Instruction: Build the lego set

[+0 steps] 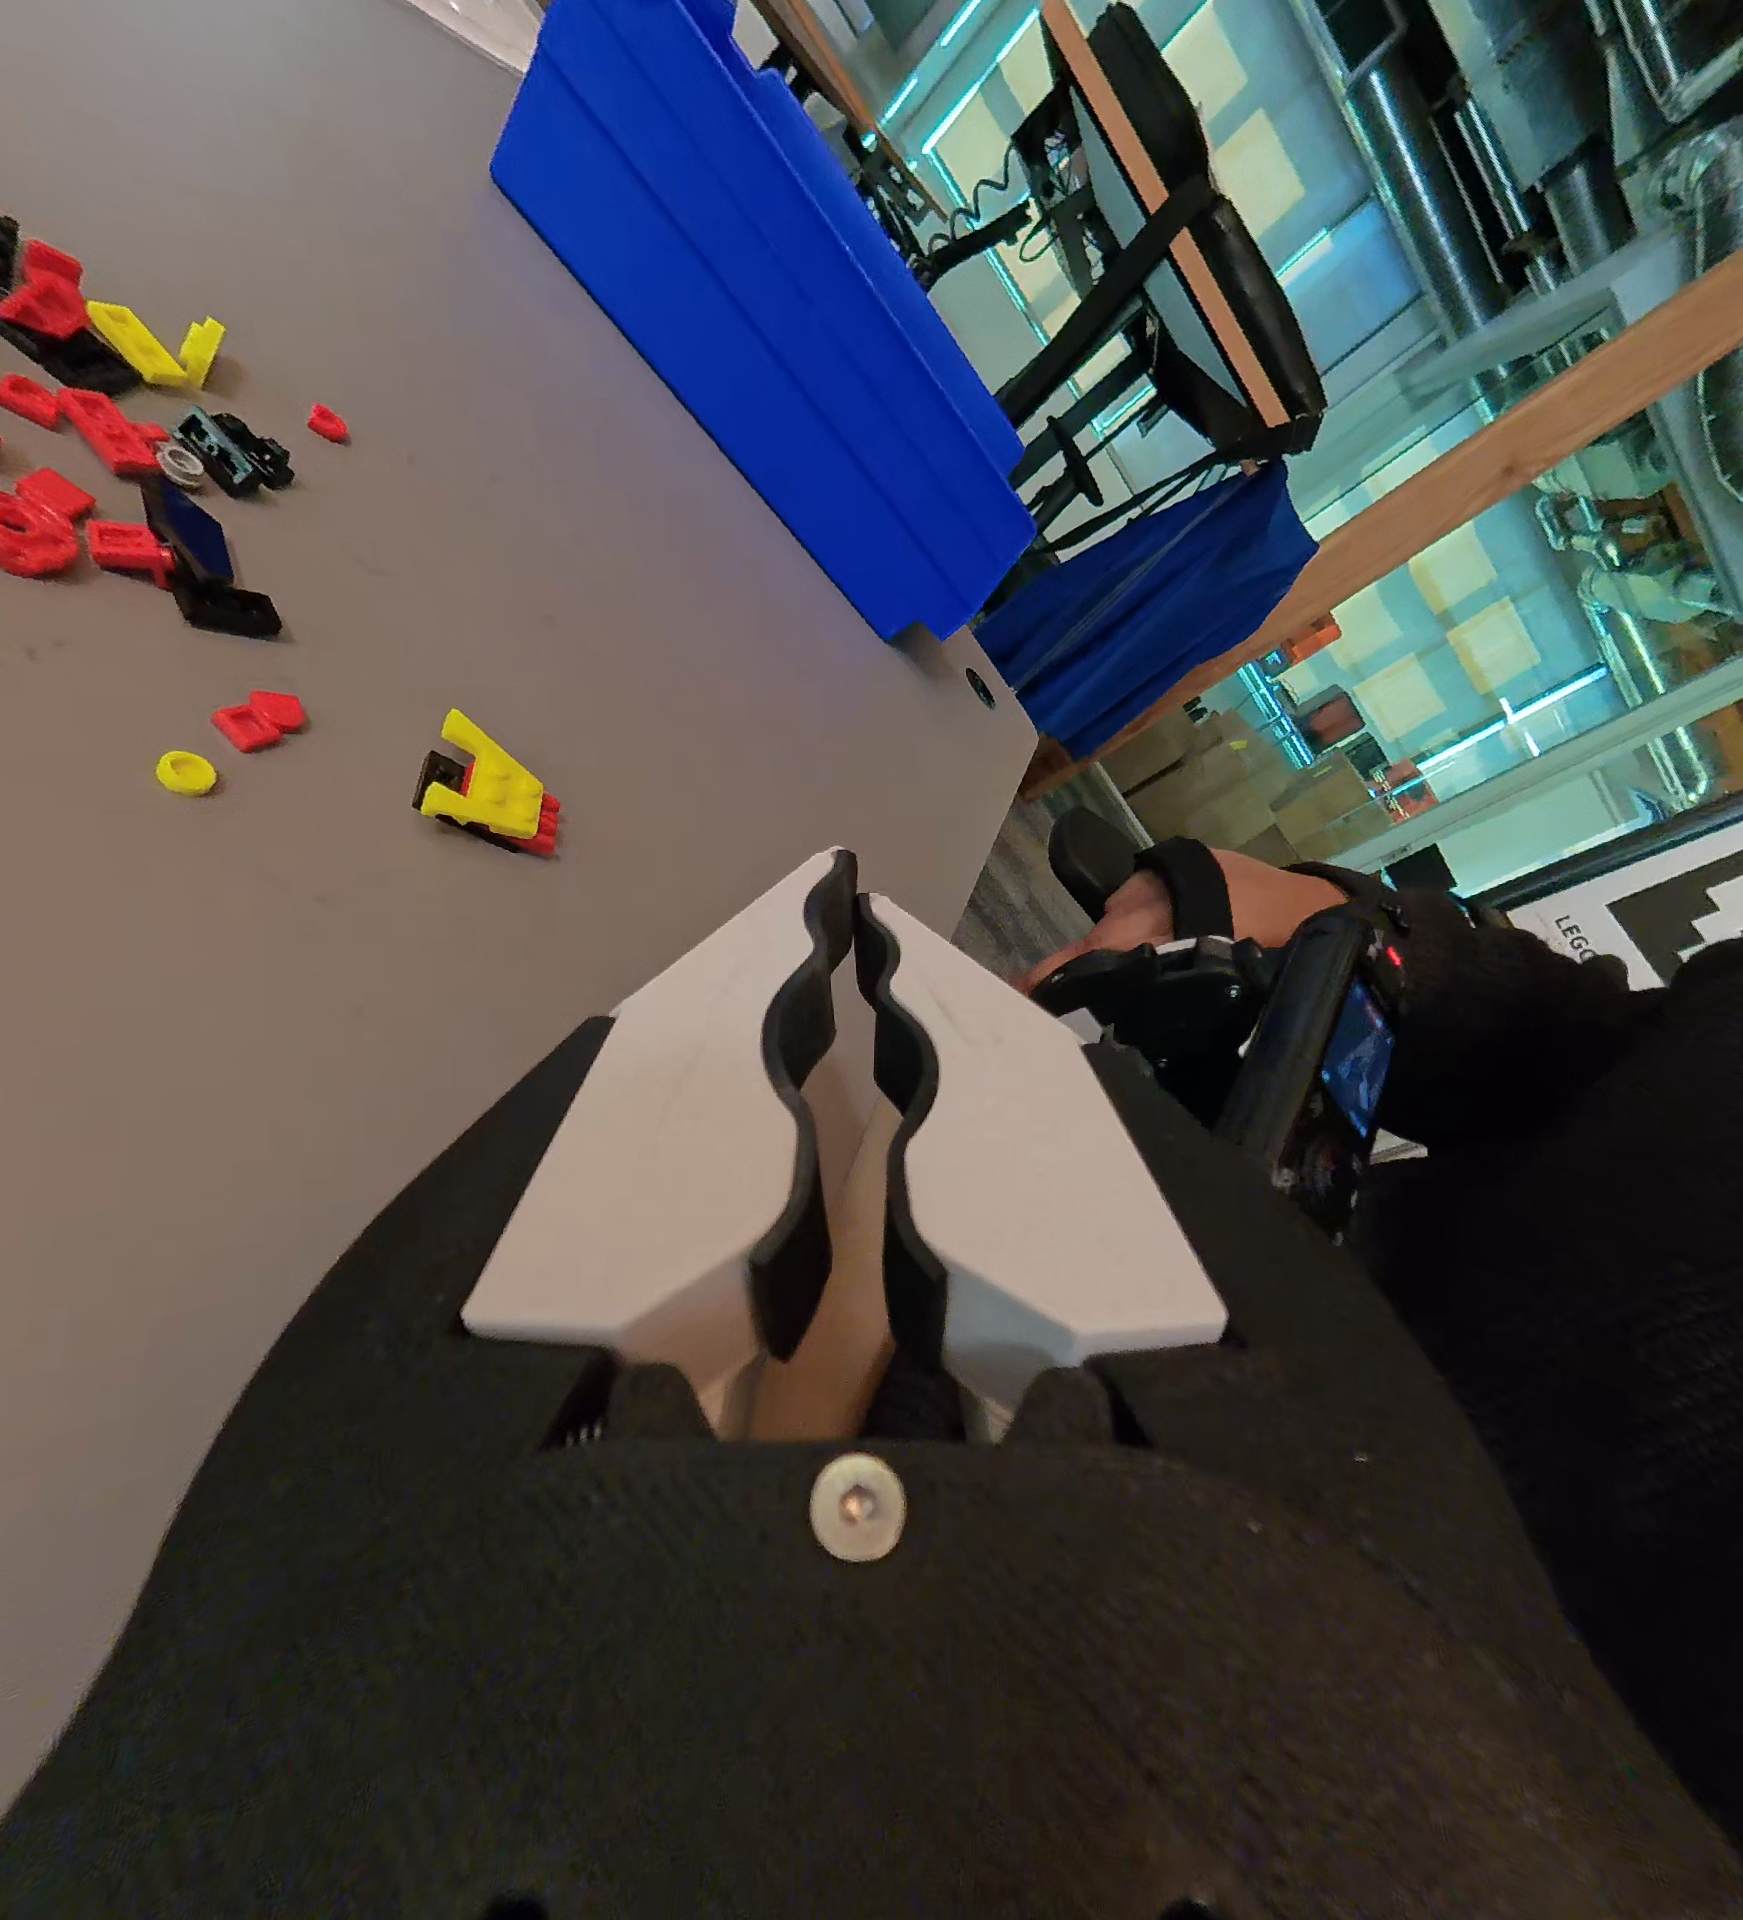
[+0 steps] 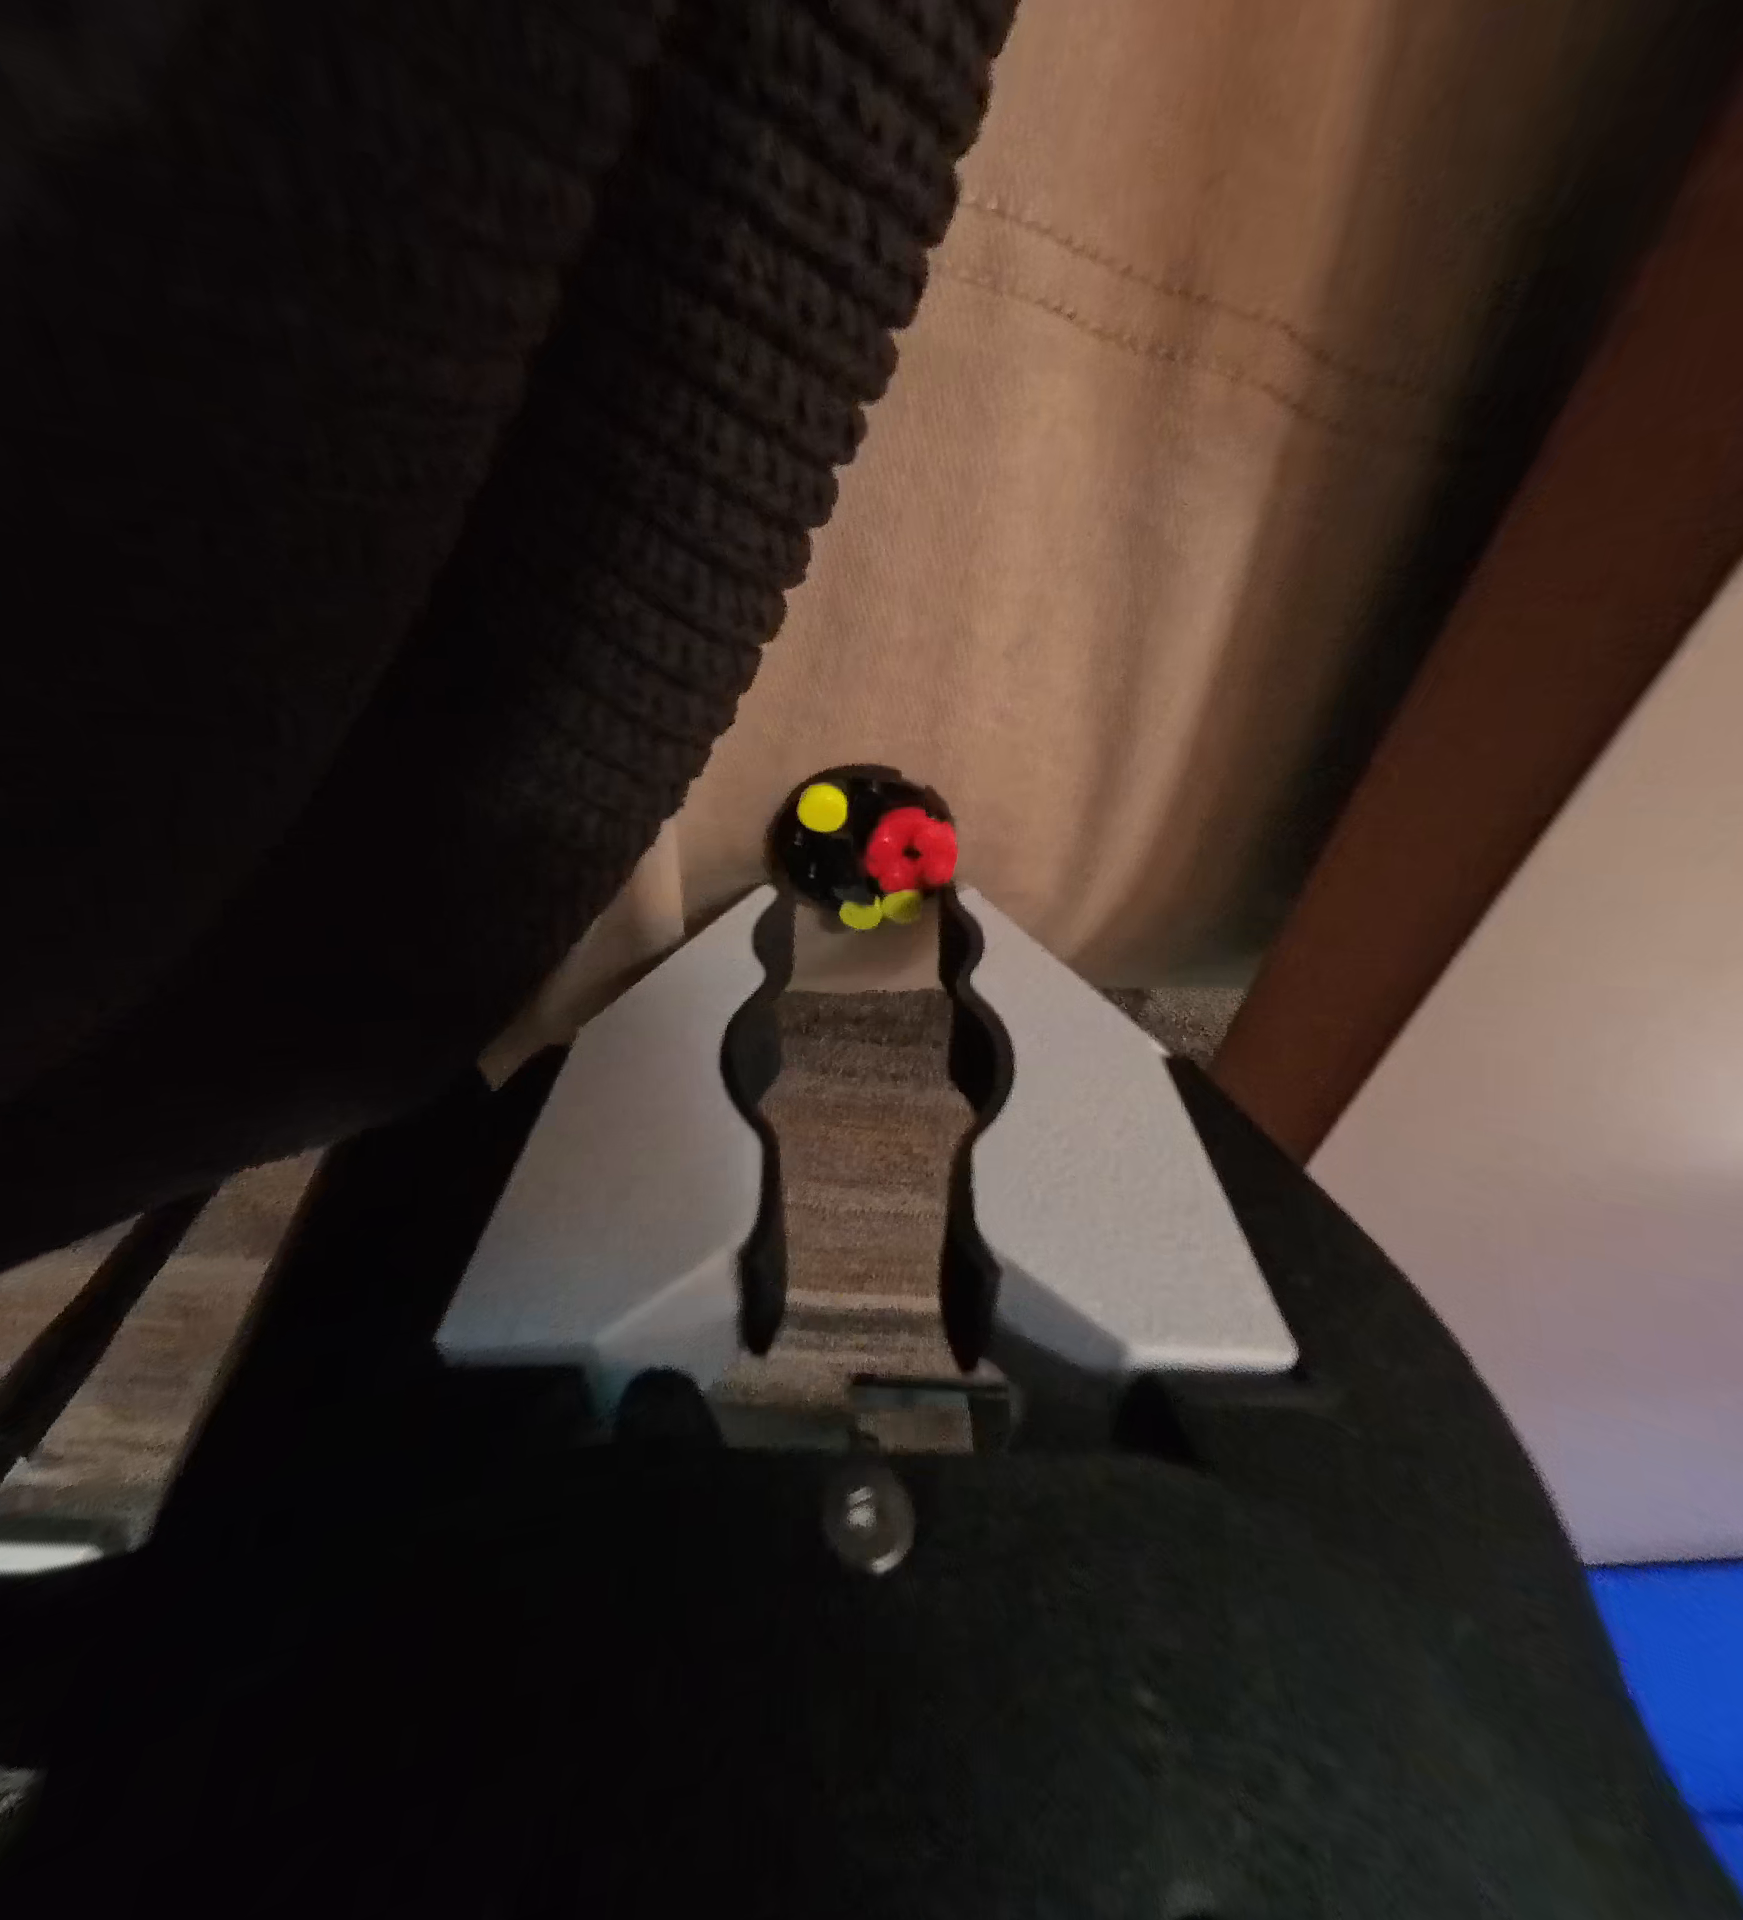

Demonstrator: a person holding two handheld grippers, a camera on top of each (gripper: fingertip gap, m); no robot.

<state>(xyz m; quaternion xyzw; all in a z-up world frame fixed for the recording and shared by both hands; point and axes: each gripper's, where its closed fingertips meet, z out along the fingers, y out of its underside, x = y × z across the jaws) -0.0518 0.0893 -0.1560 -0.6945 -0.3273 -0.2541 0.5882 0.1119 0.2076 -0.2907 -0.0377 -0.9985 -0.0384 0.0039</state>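
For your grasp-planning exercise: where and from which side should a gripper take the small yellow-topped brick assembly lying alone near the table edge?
Probably across the yellow-topped brick assembly's stacked middle, from above: its yellow prongs and red end stick out lengthwise, and the grey table around it is bare.

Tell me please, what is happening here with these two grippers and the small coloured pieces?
A person is building a lego set with two handheld grippers. The right gripper pinches a small black assembly with red and yellow parts at its fingertips, held off the table near the person's clothing. The left gripper is shut and empty, above the grey table. Loose pieces and a yellow sub-assembly lie near a blue bin.
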